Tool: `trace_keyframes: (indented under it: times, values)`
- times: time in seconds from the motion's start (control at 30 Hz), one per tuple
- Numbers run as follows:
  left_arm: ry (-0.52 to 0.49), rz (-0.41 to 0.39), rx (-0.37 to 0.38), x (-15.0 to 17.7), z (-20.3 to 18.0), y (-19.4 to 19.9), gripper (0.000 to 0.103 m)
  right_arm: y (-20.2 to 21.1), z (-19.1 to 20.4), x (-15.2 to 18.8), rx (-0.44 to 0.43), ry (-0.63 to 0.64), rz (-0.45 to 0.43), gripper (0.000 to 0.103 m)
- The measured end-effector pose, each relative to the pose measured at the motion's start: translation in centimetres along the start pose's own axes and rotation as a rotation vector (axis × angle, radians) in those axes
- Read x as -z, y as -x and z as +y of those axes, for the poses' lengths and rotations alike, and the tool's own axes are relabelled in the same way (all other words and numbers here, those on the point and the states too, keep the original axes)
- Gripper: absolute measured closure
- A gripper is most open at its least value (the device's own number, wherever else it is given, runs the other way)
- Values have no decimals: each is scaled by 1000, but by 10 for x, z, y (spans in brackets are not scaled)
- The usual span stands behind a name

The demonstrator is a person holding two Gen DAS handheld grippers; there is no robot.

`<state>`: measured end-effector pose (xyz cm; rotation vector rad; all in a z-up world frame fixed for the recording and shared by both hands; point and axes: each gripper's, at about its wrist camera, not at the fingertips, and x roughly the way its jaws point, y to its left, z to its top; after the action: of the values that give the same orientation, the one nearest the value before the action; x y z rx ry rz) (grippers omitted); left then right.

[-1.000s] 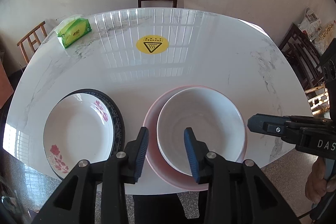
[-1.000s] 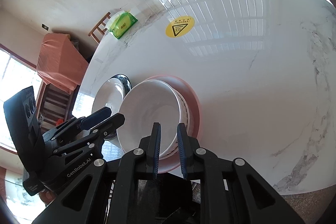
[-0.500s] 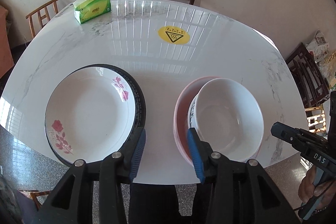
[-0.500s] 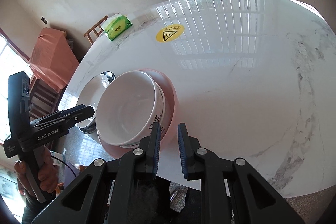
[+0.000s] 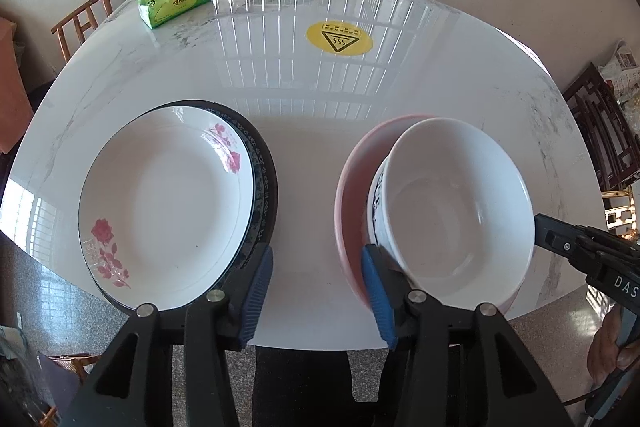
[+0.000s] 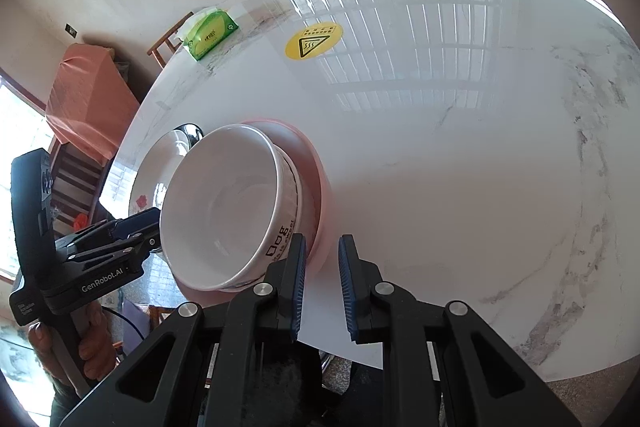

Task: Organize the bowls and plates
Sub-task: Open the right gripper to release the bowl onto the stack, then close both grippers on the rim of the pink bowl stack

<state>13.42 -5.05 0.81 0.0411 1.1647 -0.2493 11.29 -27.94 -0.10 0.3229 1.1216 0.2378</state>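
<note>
My left tool [image 5: 316, 285] hangs released over the worktop's [image 5: 304, 99] near edge, between the plates [image 5: 168, 203] and the bowls [image 5: 456, 207] stacked in the pink dish [image 5: 350, 183]. My right tool [image 6: 322, 287] is parted slightly, gripping nothing. If anything's left, I'd square the bowls and keep both stacks off the edge.

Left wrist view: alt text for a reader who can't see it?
The open left gripper hovers at the near edge of a white marble table, between a rose-patterned plate stacked on a dark-rimmed plate and a white bowl sitting in a pink plate.
</note>
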Motion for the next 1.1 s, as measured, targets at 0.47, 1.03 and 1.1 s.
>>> trace_keyframes:
  times: [0.47,1.03,1.1]
  values:
    - [58,40,-25,1,0,-14,56,-21,15,-8,142,73,71,84]
    - [44,53,13,-1,-2,-17,67,-26,4,-10,244,95,86,45]
    - [40,55,22,-2,-3,-17,71,-27,2,-10,229,83,89,45]
